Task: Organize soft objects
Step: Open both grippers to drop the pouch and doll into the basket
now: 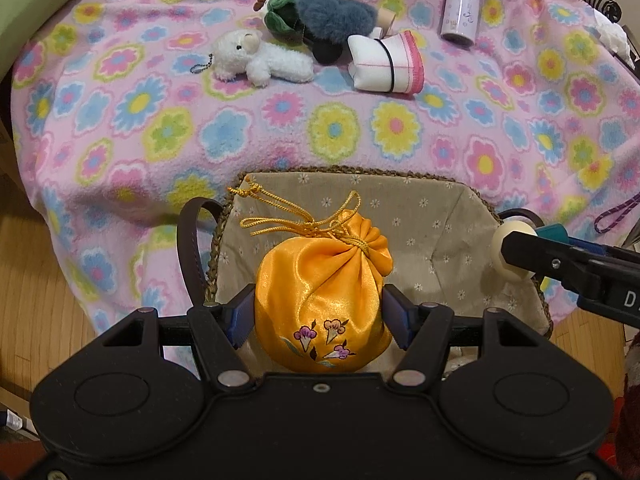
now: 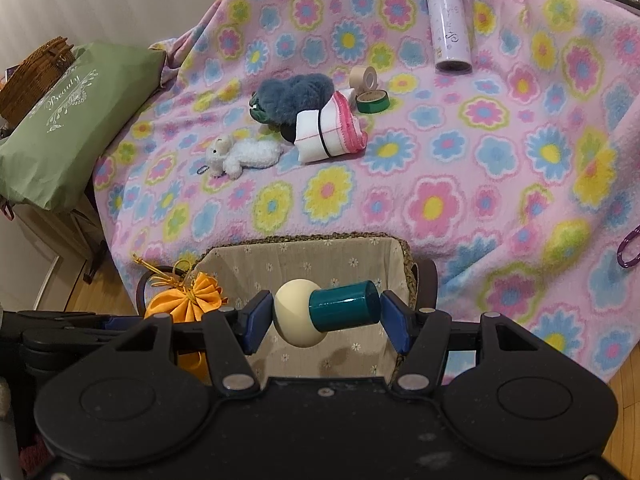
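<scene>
My left gripper (image 1: 320,314) is shut on an orange satin drawstring pouch (image 1: 324,292) with embroidered flowers, held over the fabric-lined woven basket (image 1: 440,216). My right gripper (image 2: 326,316) is shut on a mushroom-shaped toy (image 2: 320,312) with a cream cap and teal stem, over the same basket (image 2: 304,256). The pouch (image 2: 188,298) shows at the left of the right wrist view. On the flowered blanket farther off lie a white plush lamb (image 1: 260,58), a grey-blue fluffy toy (image 1: 332,16) beside a green plush (image 1: 280,14), and a folded white-and-pink cloth (image 1: 388,64) bound with a black band.
A lilac bottle (image 2: 448,24) lies on the blanket (image 2: 440,184) at the back. Two tape rolls (image 2: 370,90) sit behind the folded cloth. A green bag (image 2: 68,120) and a wicker basket (image 2: 32,72) stand at the left. Wooden floor (image 1: 36,280) lies below the blanket's edge.
</scene>
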Tool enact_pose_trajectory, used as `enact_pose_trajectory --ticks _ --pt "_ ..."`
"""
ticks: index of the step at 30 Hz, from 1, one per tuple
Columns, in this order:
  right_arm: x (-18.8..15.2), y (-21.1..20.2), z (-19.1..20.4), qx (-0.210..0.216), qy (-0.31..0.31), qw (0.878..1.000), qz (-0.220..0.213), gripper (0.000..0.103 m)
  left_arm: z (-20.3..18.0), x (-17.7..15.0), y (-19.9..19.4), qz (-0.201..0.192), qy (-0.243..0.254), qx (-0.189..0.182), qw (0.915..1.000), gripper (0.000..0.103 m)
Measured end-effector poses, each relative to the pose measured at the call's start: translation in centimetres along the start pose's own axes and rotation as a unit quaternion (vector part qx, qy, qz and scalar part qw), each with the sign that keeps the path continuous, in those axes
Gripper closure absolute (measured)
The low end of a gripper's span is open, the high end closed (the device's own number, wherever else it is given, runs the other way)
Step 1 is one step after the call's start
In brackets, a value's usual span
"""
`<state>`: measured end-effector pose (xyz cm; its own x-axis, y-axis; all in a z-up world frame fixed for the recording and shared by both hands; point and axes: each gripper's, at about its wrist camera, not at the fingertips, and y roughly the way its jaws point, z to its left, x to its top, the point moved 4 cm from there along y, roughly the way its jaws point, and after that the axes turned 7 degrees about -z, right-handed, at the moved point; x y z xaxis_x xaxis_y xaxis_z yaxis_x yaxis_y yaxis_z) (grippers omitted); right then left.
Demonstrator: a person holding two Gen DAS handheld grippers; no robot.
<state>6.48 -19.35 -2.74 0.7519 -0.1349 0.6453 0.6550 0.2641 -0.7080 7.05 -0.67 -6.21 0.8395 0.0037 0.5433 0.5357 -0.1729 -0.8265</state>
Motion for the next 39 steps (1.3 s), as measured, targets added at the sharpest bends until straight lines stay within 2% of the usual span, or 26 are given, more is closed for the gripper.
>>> enact_pose_trajectory --ticks 18,21,25,39 --pt "-0.3 0.8 0.0 -0.001 -0.021 0.999 0.024 0.044 0.2 -0.1 0.7 0.020 0.005 0.005 0.9998 0.042" --pt "-0.3 0.9 0.0 -0.001 -0.022 0.999 0.026 0.043 0.3 -0.1 0.8 0.023 0.006 0.004 0.9997 0.040" --pt "-0.2 1.0 0.0 -0.002 -0.024 0.999 0.024 0.036 0.3 -0.1 1.0 0.029 0.003 0.001 0.9996 0.034" --pt "-0.1 1.2 -0.1 -0.002 -0.022 0.999 0.026 0.036 0.4 -0.2 1.5 0.040 0.004 -0.002 0.9992 0.032"
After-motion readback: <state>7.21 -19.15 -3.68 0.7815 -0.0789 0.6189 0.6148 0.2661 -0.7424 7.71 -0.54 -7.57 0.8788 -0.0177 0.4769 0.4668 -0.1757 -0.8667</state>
